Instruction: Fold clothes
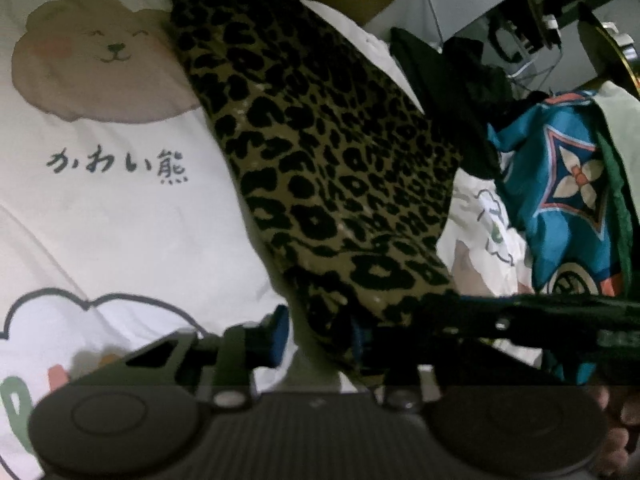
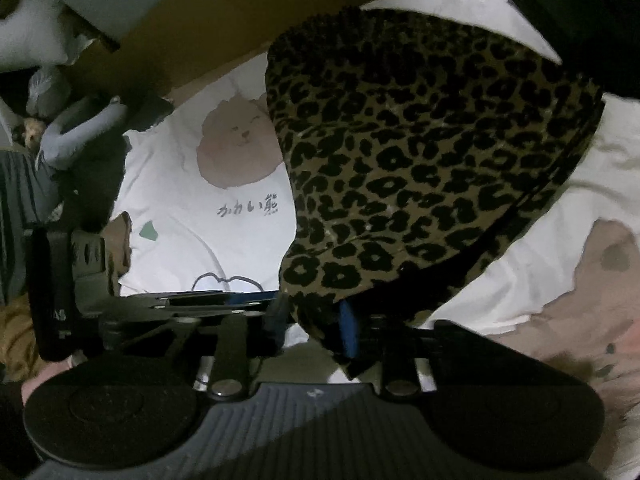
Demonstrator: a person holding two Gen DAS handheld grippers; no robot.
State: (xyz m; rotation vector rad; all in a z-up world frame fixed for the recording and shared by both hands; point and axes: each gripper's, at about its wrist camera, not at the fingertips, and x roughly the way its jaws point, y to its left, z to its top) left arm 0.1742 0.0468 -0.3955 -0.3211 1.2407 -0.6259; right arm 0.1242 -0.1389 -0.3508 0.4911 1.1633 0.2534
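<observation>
1. Plainly, the left gripper (image 1: 320,340) has its two fingers (image 1: 276,336) part-closed, with one edge of the leopard-print garment (image 1: 320,152) running between them; whether the pads press it I cannot tell.
2. The right gripper (image 2: 312,328) has its two fingers (image 2: 347,332) shut tight on another edge of the same leopard-print garment (image 2: 420,168).
3. One leopard-print garment is lifted between the two grippers, hanging above the bedsheet (image 1: 120,208).
4. One white bedsheet lies beneath, printed with a smiling bear face (image 1: 96,56), a line of dark script (image 1: 118,166) and outlined clouds.
5. To the right in the left wrist view sits one pile of clothes: a blue patterned piece (image 1: 560,200), a black piece (image 1: 460,92) and a white printed piece (image 1: 488,240).
6. In the right wrist view, one grey soft toy (image 2: 76,132) lies at the far left edge of the bed.
</observation>
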